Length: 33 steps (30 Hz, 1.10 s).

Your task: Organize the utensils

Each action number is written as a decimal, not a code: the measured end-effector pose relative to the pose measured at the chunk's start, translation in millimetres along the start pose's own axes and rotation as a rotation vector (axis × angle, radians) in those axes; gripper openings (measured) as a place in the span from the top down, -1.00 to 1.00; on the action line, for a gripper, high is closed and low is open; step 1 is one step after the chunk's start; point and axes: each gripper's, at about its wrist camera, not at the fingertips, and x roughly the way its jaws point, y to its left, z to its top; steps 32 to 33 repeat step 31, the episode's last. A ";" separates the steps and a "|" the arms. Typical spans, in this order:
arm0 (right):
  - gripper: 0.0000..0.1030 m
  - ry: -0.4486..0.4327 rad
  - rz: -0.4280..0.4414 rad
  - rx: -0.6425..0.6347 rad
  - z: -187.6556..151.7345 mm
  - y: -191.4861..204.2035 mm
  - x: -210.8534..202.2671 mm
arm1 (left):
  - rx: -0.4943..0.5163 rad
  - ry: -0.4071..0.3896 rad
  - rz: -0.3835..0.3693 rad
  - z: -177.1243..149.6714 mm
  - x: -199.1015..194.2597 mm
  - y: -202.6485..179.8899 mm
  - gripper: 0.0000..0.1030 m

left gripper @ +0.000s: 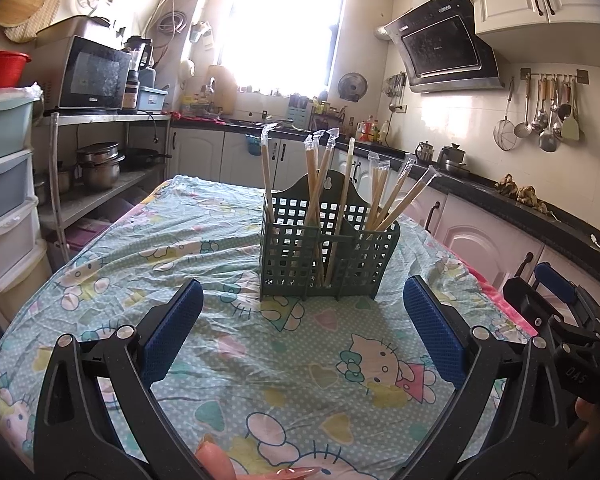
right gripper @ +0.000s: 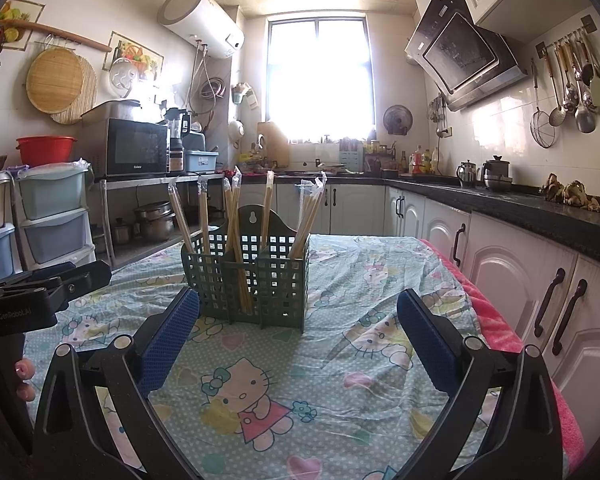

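Note:
A green lattice utensil holder (left gripper: 328, 256) stands upright on the table (left gripper: 148, 256) covered by a Hello Kitty cloth. Several plastic-wrapped chopsticks (left gripper: 396, 204) stand in its compartments, leaning outward. My left gripper (left gripper: 302, 292) is open and empty, a short way in front of the holder. The holder also shows in the right wrist view (right gripper: 248, 276) with the chopsticks (right gripper: 232, 232) in it. My right gripper (right gripper: 298, 304) is open and empty, just in front of the holder. The right gripper also shows at the right edge of the left wrist view (left gripper: 548, 300).
A black kitchen counter (right gripper: 520, 204) with white cabinets runs along the right and back. A metal shelf (left gripper: 100, 120) with a microwave and pots stands at the left, beside plastic drawers (left gripper: 4, 184). A pink towel (right gripper: 496, 320) hangs at the table's right edge.

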 end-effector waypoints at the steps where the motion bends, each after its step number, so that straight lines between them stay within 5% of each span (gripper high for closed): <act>1: -0.88 -0.001 0.000 0.001 0.1 0.0 -0.1 | 0.001 0.000 0.000 0.0 0.1 0.0 -0.80; 12: -0.88 0.014 -0.012 0.015 0.3 -2.2 1.7 | 0.028 0.006 0.028 -0.6 4.5 1.0 -0.80; 17: -0.87 0.072 -0.054 0.090 4.4 -21.8 12.6 | -0.031 0.098 0.070 7.0 21.8 18.3 -0.80; 19: -0.88 0.129 -0.092 0.145 8.0 -43.4 26.7 | -0.075 0.148 0.107 13.7 33.6 38.1 -0.80; 25: -0.88 0.529 -0.309 0.221 1.5 -132.4 138.8 | -0.160 0.447 0.355 31.0 129.1 136.1 -0.80; 30: -0.87 0.712 -0.388 0.214 -31.6 -164.3 210.9 | -0.168 0.501 0.505 18.3 199.6 187.5 -0.80; 33: -0.88 0.733 -0.383 0.229 -39.2 -166.6 218.6 | -0.170 0.507 0.509 14.9 207.8 192.4 -0.80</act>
